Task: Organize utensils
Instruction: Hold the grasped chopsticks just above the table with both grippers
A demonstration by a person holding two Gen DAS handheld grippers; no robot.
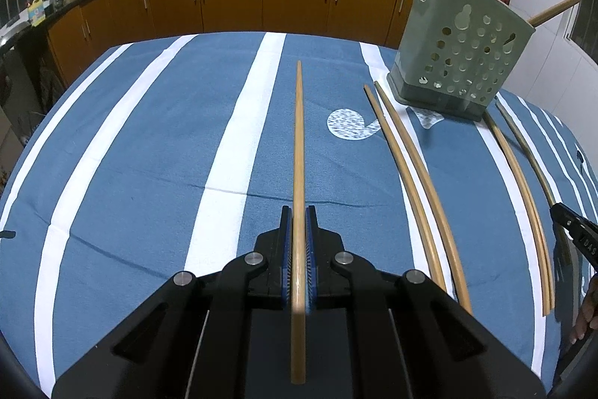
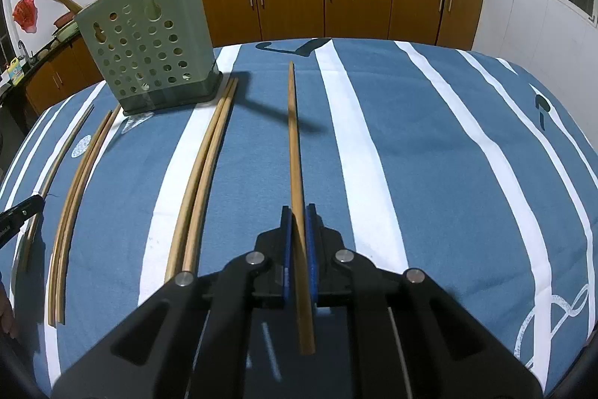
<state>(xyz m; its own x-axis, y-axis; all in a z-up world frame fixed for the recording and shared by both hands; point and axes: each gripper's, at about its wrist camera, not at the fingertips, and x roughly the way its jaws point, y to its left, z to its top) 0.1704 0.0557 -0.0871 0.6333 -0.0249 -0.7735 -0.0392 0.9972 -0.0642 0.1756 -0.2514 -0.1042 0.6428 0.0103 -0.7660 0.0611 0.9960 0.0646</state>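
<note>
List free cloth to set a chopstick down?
Free: wide striped cloth left of the left gripper, and cloth right of the right gripper. Crowded: between them, chopstick pairs lie in front of the holder.

You can read almost nothing here: only a few white letters, roughly "UAS", on the black gripper (image 1: 577, 234) at the left wrist view's right edge; the rest is cut off.

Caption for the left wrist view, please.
Left gripper clamps one chopstick above the striped cloth; four more lie beside the green holder.
</note>
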